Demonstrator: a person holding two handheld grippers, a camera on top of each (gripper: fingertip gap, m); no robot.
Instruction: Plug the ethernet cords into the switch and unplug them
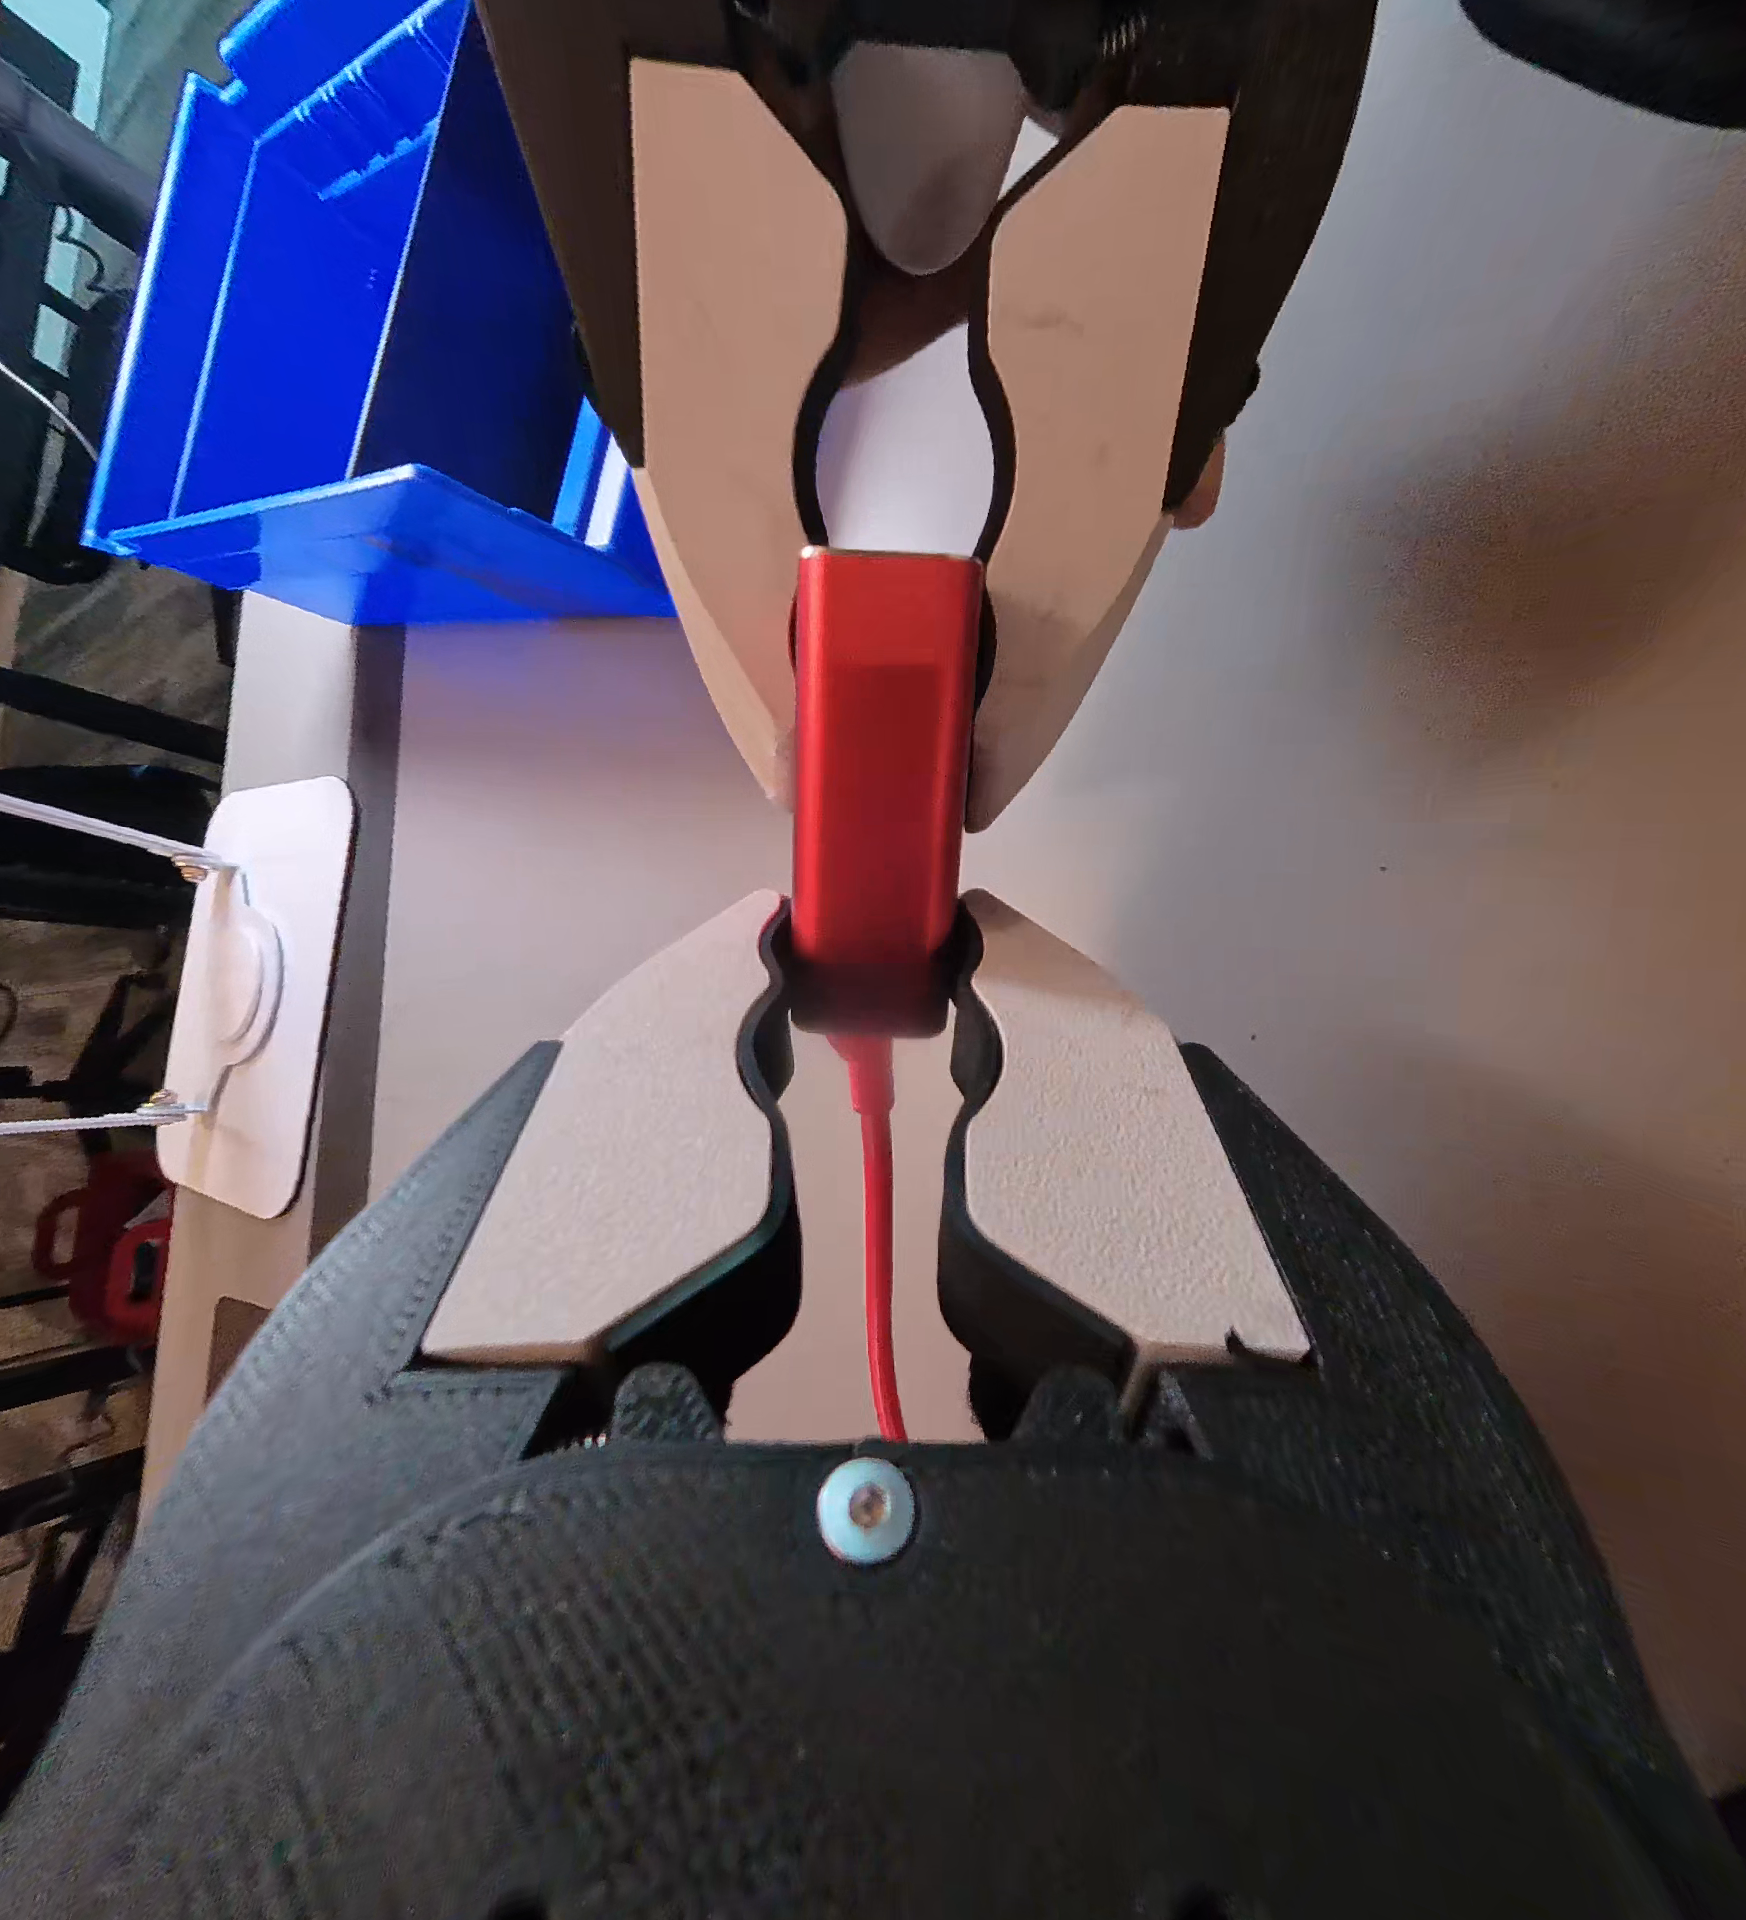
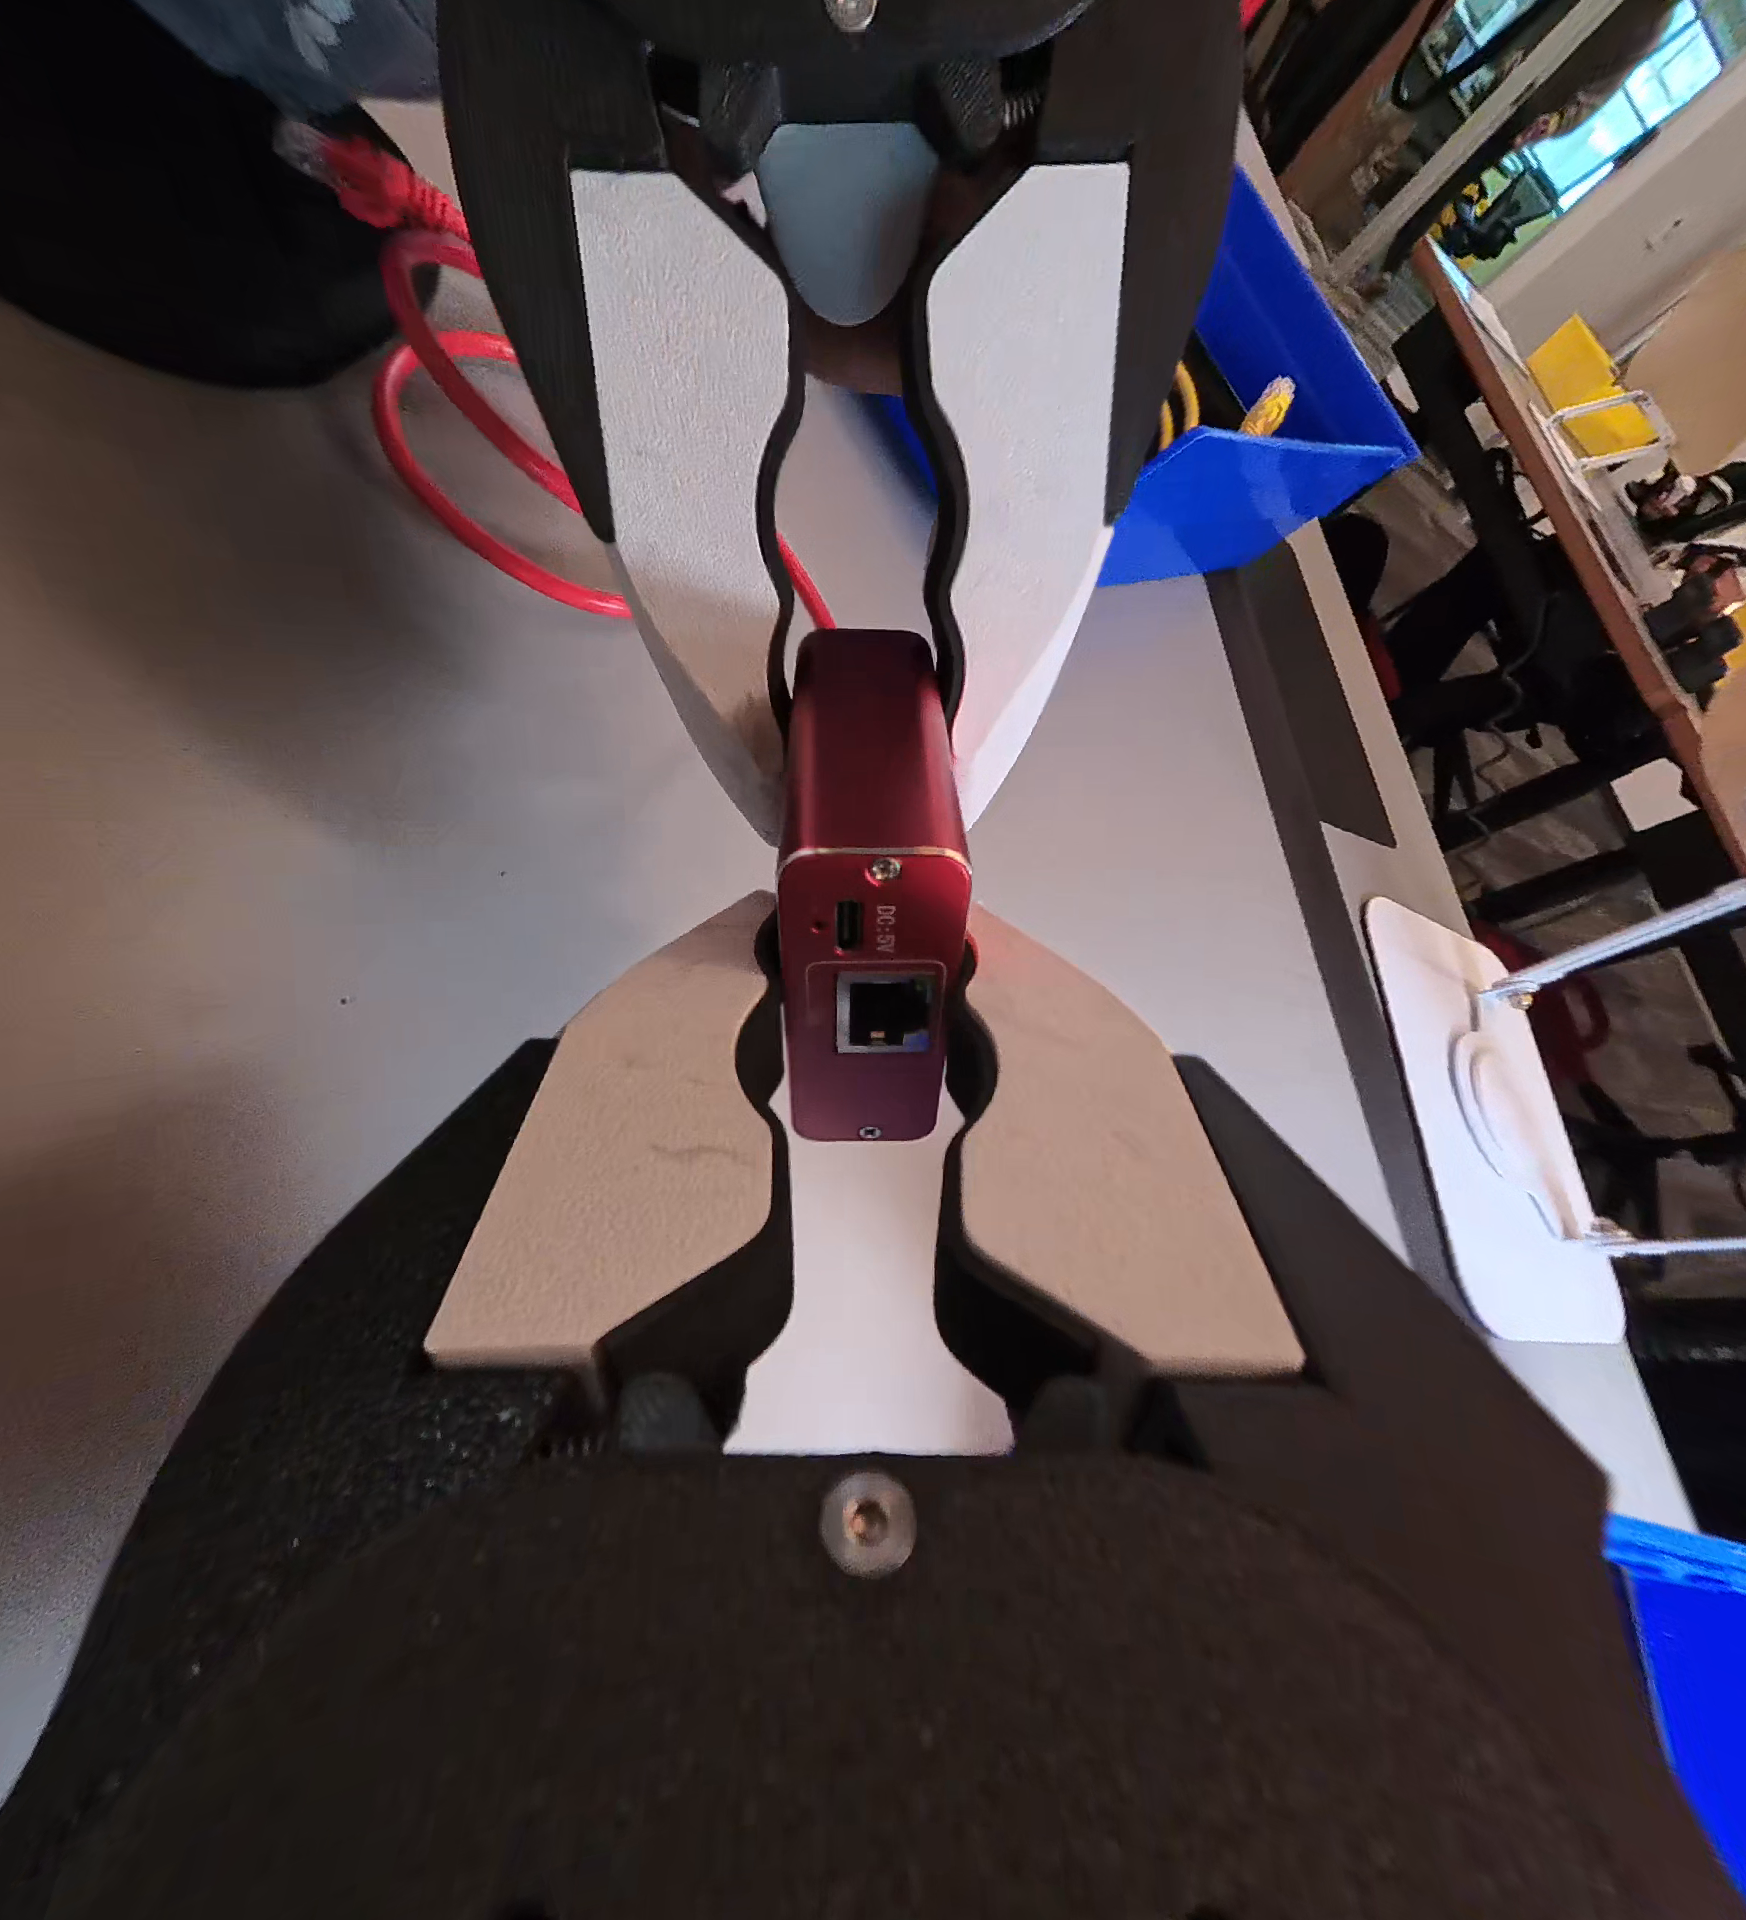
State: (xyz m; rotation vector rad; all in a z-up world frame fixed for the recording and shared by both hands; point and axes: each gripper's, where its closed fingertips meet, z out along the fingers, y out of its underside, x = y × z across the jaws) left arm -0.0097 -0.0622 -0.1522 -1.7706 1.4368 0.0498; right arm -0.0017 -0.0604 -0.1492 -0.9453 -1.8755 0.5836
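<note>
A small red metal switch (image 1: 879,748) is held over the white table (image 1: 1420,883) by both grippers, one at each end. My left gripper (image 1: 874,940) is shut on the near end, where a red ethernet cord (image 1: 879,1247) is plugged in and runs back toward the camera. My right gripper (image 2: 869,935) is shut on the other end of the switch (image 2: 869,758), whose face shows an empty ethernet port (image 2: 888,1013) and a small power socket. The red cord (image 2: 453,488) loops on the table behind the left gripper (image 2: 869,795); its free plug (image 2: 329,156) lies at the far left.
A blue bin (image 1: 329,312) stands at the table's far edge and holds a yellow cord (image 2: 1269,400). A white plate with metal rods (image 2: 1471,1122) sits at the table's edge. Another blue bin corner (image 2: 1742,1714) is close on the right. Desks and clutter lie beyond.
</note>
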